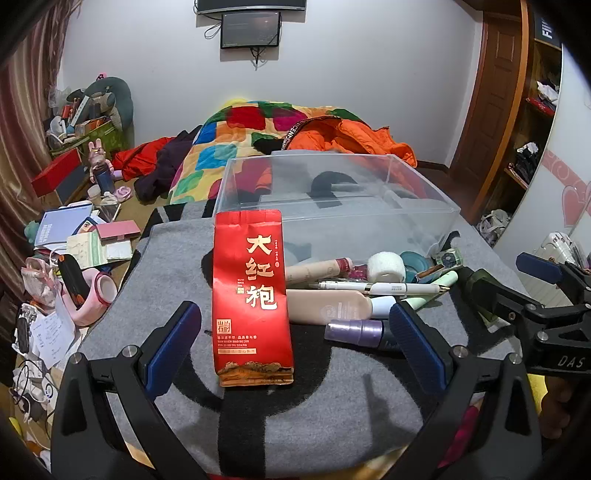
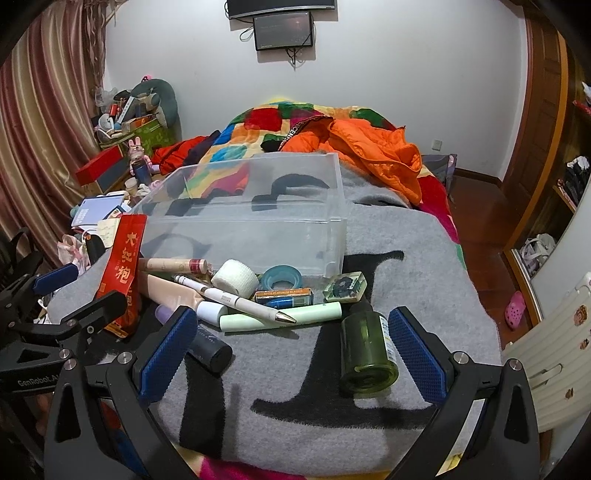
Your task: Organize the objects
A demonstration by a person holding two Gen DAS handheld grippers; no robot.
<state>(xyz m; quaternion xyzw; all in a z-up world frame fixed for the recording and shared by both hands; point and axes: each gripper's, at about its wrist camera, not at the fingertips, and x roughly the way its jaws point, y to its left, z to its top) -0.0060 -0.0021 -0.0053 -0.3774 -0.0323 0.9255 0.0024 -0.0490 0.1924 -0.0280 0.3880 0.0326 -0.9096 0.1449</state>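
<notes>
A lived-in home bedroom: a bed (image 2: 388, 236) under a grey blanket (image 2: 406, 295) and a patchwork quilt (image 1: 229, 136), an orange down jacket (image 2: 376, 151) thrown across it, striped curtains (image 2: 33, 122), a wooden door (image 1: 495, 96), a wall-mounted screen (image 2: 283, 30), and clutter heaped on the floor (image 1: 74, 236).

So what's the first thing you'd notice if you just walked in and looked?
The bright red tea packet with gold writing, lying on the grey blanket between the open left gripper's fingers. Behind it sits an empty clear plastic box, with a jumble of tubes and pens beside the packet, and a green bottle nearer the right gripper.
</notes>
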